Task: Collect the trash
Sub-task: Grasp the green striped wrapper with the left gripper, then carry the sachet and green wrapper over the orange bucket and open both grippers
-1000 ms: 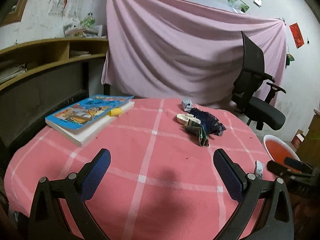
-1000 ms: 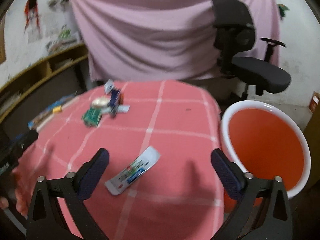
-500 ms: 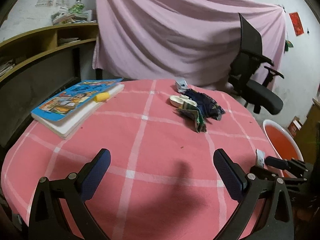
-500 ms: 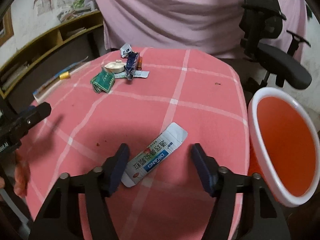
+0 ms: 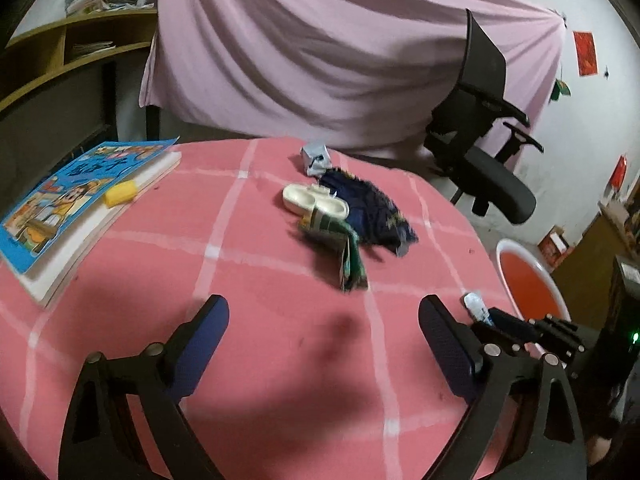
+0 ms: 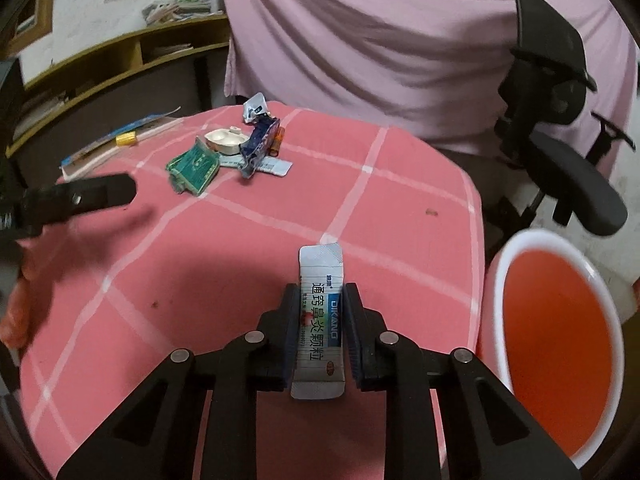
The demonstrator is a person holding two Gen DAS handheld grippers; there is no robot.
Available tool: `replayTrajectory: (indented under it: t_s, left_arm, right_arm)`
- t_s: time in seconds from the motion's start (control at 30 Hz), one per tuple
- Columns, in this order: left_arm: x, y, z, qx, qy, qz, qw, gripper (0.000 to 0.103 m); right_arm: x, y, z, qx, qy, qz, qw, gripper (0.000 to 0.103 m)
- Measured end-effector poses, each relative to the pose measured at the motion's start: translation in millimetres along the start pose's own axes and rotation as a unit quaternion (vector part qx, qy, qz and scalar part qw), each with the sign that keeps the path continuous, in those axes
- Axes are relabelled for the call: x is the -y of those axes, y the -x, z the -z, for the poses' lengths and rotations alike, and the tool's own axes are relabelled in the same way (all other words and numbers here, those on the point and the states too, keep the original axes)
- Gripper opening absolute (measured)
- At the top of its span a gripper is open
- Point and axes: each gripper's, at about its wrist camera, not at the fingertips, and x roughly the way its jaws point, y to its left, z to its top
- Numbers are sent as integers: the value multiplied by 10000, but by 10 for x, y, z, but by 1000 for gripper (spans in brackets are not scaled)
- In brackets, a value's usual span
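Pink white-checked tablecloth point(image 6: 240, 280), orange white-rimmed bin point(image 6: 604, 304), blue-covered book point(image 5: 76, 184)

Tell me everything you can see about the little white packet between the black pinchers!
The white packet is a flat, narrow sachet, shiny like foil or plastic, with crimped ends, a blue stripe, dark printed characters and a small red dot. It lies lengthwise between the right gripper fingers, whose jaws have just been closing and now pinch its two long edges. Its far end sticks out past the fingertips over the pink checked tablecloth, beside the orange bin.
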Motion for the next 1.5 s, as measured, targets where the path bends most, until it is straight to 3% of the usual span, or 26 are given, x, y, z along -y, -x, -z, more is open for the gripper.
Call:
replayTrajectory:
  t_s: [0.07, 0.2, 0.3, 0.43, 0.53, 0.8, 0.97, 1.3, 1.5]
  left_arm:
    - [10, -67, -77, 20, 3, 16, 10000, 87]
    - [39, -285, -182, -211, 26, -25, 9998, 61]
    - [67, -369, -206, -290, 4, -104, 9995, 53]
    - [37, -360, -190, -267, 67, -122, 9995, 22]
    - [-35, -302, -151, -171, 291, 19, 9994, 11]
    - [10, -67, -73, 152, 219, 454, 9986, 7]
    - [207, 73, -15, 332, -200, 776, 9962, 7]
    - [461, 362, 126, 1048, -804, 818, 9879, 7]
    - [690, 583, 277, 1667, -1267, 570, 9762, 7]
  right_arm:
    - [70, -60, -59, -15, -54, -39, 10000, 19]
    - [191, -128, -117, -88, -319, -239, 9992, 19]
    - [237, -142, -140, -95, -450, -311, 9985, 19]
    - [296, -163, -167, -78, -649, -444, 9969, 19]
    - [257, -132, -135, -39, -551, -497, 9972, 19]
    - [202, -24, -42, 171, -391, -323, 9986, 19]
    - [110, 49, -31, 378, -130, -139, 9991, 19]
    - [393, 440, 115, 1444, -862, -122, 9857, 19]
    - [441, 688, 263, 2028, -1036, -190, 9735, 19]
